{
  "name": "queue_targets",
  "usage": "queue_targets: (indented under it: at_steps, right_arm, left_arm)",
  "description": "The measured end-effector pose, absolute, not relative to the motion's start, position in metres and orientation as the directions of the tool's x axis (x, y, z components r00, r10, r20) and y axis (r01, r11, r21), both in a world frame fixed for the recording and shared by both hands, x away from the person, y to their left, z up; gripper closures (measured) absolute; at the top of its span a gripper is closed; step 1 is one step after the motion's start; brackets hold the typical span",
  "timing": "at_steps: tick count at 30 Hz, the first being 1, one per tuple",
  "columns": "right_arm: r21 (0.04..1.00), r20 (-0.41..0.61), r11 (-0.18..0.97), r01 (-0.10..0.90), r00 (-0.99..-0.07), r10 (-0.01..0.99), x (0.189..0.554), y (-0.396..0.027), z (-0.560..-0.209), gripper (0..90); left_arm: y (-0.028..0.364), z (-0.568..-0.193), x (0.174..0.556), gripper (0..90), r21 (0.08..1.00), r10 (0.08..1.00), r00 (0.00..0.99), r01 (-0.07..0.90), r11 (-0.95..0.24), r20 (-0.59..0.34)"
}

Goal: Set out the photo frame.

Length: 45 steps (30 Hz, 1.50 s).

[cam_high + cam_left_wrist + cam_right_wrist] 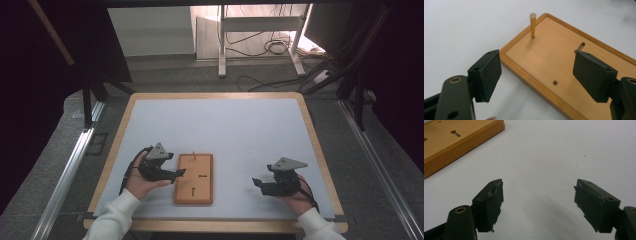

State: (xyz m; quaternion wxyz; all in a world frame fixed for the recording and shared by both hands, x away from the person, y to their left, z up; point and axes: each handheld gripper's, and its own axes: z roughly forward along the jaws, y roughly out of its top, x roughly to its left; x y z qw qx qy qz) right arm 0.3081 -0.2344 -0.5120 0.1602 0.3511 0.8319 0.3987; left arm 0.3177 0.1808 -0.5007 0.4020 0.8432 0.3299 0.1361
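High view: white table [225,130] with wooden rim; wooden board [194,178] lying flat near the front edge, between both grippers; thin peg [193,154] standing upright at the far end of the board; two dark slots in the board, one at the middle, one nearer the front. Left gripper [176,174] held in the left hand [140,182], just beside the left edge of the board, jaw tips over that edge; right gripper [258,183] held in the right hand [295,197], well apart from the board, pointing towards it; white sleeves at the bottom. Left gripper view: jaws spread wide, nothing between the pads [487,75]; one pad over the white table, the other over the board [544,65]; peg [533,25] upright at the far corner, apart from both pads; small round hole [555,82] and one slot [580,47] in the board surface. Right gripper view: jaws wide as well, holding nothing, bare white table [544,157] below them; pads [490,205] worn and ragged at the edges; corner of the board [461,137] at the upper left, well apart from the jaws, with a keyhole slot [455,133] on top.
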Motion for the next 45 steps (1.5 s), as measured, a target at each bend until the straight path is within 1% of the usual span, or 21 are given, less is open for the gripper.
queue_targets:
  at_steps: [6,11,17,19,20,21,27,29,33,35,37,38,39,40,42,43,44,45]
  right_arm:
    - [0.773,0.009,0.444,0.454,-0.707,0.707,0.306,-0.233,-0.513,22.1]
    - [0.774,0.008,0.451,0.444,-0.719,0.695,0.305,-0.23,-0.514,21.9]
    - [0.774,0.005,0.454,0.442,-0.721,0.693,0.305,-0.228,-0.514,21.4]
    - [0.772,0.003,0.457,0.442,-0.721,0.693,0.304,-0.227,-0.514,21.3]
    - [0.772,0.002,0.458,0.441,-0.722,0.692,0.304,-0.227,-0.514,21.3]
    - [0.772,0.002,0.458,0.441,-0.722,0.692,0.304,-0.227,-0.514,21.3]
    - [0.772,0.005,0.457,0.442,-0.723,0.691,0.304,-0.227,-0.514,21.3]
    - [0.774,0.002,0.458,0.437,-0.725,0.689,0.303,-0.227,-0.513,21.3]
    - [0.774,0.001,0.46,0.435,-0.727,0.686,0.303,-0.226,-0.513,21.2]
    - [0.774,-0.001,0.461,0.435,-0.727,0.687,0.303,-0.225,-0.514,21.2]
    - [0.773,-0.002,0.463,0.433,-0.728,0.685,0.303,-0.225,-0.514,21.2]
    - [0.774,-0.001,0.461,0.434,-0.727,0.686,0.302,-0.224,-0.513,21.2]
    - [0.774,-0.001,0.461,0.434,-0.727,0.686,0.302,-0.224,-0.513,21.2]
    - [0.774,0.001,0.461,0.435,-0.728,0.685,0.302,-0.223,-0.513,21.2]
    - [0.774,-0.001,0.463,0.431,-0.731,0.682,0.302,-0.222,-0.513,21.2]
    - [0.775,-0.004,0.467,0.426,-0.736,0.677,0.301,-0.219,-0.513,20.9]
    - [0.777,-0.006,0.469,0.421,-0.739,0.674,0.3,-0.217,-0.512,20.7]
    - [0.777,-0.006,0.469,0.421,-0.739,0.674,0.3,-0.217,-0.512,20.7]
  left_arm:
    - [0.173,-0.499,0.326,24.1,0.765,0.655,0.755,0.437,-0.473,-0.026]
    - [0.167,-0.503,0.335,25.0,0.746,0.625,0.78,0.43,-0.509,-0.024]
    - [0.157,-0.502,0.347,30.5,0.735,0.609,0.793,0.425,-0.529,-0.021]
    - [0.153,-0.503,0.353,33.5,0.734,0.6,0.799,0.421,-0.533,-0.023]
    - [0.152,-0.503,0.355,36.4,0.735,0.599,0.801,0.419,-0.533,-0.022]
    - [0.15,-0.503,0.357,36.4,0.736,0.6,0.8,0.419,-0.531,-0.023]
    - [0.141,-0.504,0.369,46.7,0.725,0.586,0.81,0.419,-0.547,-0.026]
    - [0.142,-0.506,0.371,49.5,0.72,0.587,0.81,0.419,-0.552,-0.022]
    - [0.141,-0.509,0.373,58.6,0.724,0.585,0.811,0.416,-0.55,-0.022]
    - [0.139,-0.511,0.374,59.5,0.727,0.58,0.814,0.415,-0.547,-0.029]
    - [0.138,-0.513,0.374,62.4,0.724,0.575,0.818,0.411,-0.553,-0.025]
    - [0.139,-0.514,0.374,66.5,0.724,0.573,0.819,0.41,-0.554,-0.025]
    - [0.139,-0.514,0.374,68.3,0.724,0.573,0.819,0.41,-0.554,-0.025]
    - [0.138,-0.516,0.375,68.3,0.726,0.571,0.82,0.414,-0.549,-0.036]
    - [0.137,-0.517,0.375,72.1,0.724,0.566,0.824,0.41,-0.555,-0.034]
    - [0.136,-0.518,0.375,77.0,0.724,0.564,0.825,0.411,-0.554,-0.036]
    - [0.136,-0.518,0.375,78.9,0.724,0.566,0.824,0.411,-0.554,-0.034]
    - [0.137,-0.518,0.375,78.9,0.725,0.567,0.823,0.41,-0.554,-0.033]
